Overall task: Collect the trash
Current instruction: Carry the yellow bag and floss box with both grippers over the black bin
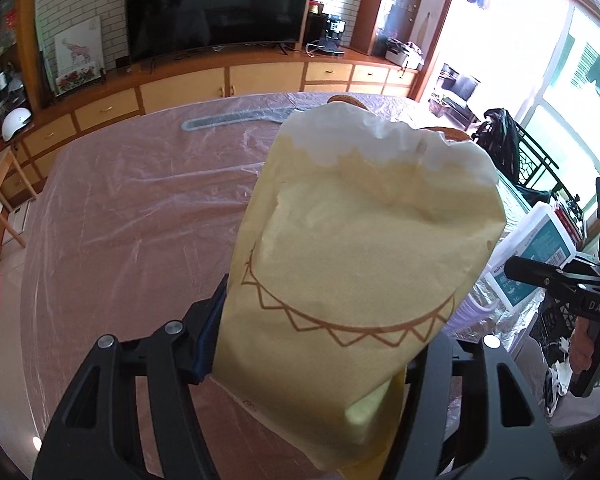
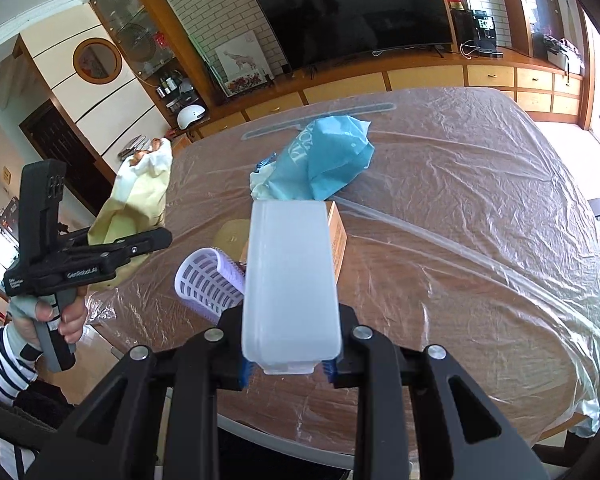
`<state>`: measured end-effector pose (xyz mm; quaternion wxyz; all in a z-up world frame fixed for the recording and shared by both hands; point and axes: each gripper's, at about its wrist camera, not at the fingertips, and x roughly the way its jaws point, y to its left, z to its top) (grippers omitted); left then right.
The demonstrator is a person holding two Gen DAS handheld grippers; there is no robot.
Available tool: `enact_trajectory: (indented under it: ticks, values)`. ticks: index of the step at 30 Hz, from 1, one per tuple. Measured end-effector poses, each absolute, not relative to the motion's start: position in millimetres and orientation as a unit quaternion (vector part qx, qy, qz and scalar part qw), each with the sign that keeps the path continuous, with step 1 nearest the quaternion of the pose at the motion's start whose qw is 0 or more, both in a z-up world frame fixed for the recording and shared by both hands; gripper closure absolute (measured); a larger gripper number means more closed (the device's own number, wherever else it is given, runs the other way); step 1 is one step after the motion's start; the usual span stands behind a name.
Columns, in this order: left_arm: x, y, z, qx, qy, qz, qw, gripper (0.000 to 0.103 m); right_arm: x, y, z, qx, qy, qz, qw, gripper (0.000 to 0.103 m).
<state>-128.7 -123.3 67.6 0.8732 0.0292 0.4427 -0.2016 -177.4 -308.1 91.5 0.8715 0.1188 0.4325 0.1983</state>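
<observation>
Paper bag [image 1: 352, 264] past table edge [image 2: 112, 320] — bare plastic-covered tabletop [image 2: 480, 200] right.

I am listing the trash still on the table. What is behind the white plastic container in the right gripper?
Behind the white plastic container lie a crumpled blue bag and an orange-brown box, mostly covered by the container. A lilac basket lies beside it. The rest of the box cannot be seen.
</observation>
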Motion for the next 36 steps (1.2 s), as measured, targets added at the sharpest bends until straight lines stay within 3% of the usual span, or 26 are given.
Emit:
enact_trajectory:
  ticks: [16, 36]
  values:
    - [-191, -132, 84, 0.017, 0.416, -0.181, 0.891, 0.040, -206, -295, 108, 0.082, 0.435, 0.239, 0.864, 0.077]
    - [-261, -133, 69, 0.032, 0.439, -0.224, 0.870, 0.040, -267, -293, 104, 0.083, 0.456, 0.271, 0.844, 0.077]
